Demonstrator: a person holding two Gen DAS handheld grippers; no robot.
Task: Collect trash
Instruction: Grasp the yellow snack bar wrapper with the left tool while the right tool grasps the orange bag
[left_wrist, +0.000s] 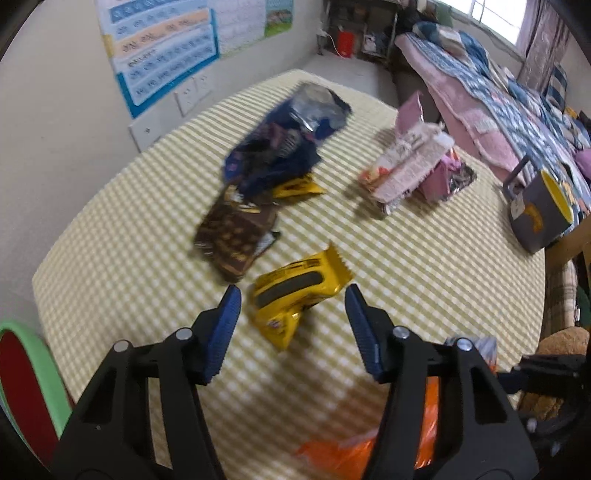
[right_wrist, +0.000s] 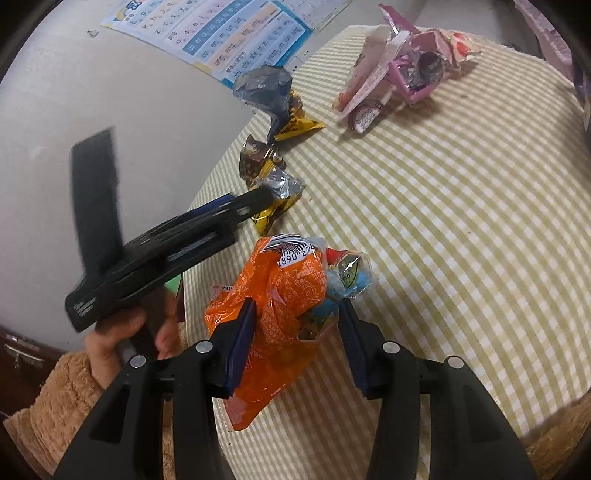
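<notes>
My right gripper (right_wrist: 295, 328) pinches the crumpled orange plastic wrapper (right_wrist: 273, 314) on the checked counter (right_wrist: 443, 240); my left gripper (left_wrist: 293, 310) straddles a yellow foil wrapper (left_wrist: 291, 295), fingers (left_wrist: 225, 325) apart, untouching.

The worktop (left_wrist: 424, 277) wears a matt checked cloth, woven yellow and white. The yellow wrapper (left_wrist: 291, 295) and orange bag (right_wrist: 273, 306) are glossy, crinkled film. Each claw (right_wrist: 295, 325) is matt black plastic with ribbed blue pads (left_wrist: 223, 332) and shiny metal pins. The sleeve (right_wrist: 48, 406) is fuzzy brown fleece.
</notes>
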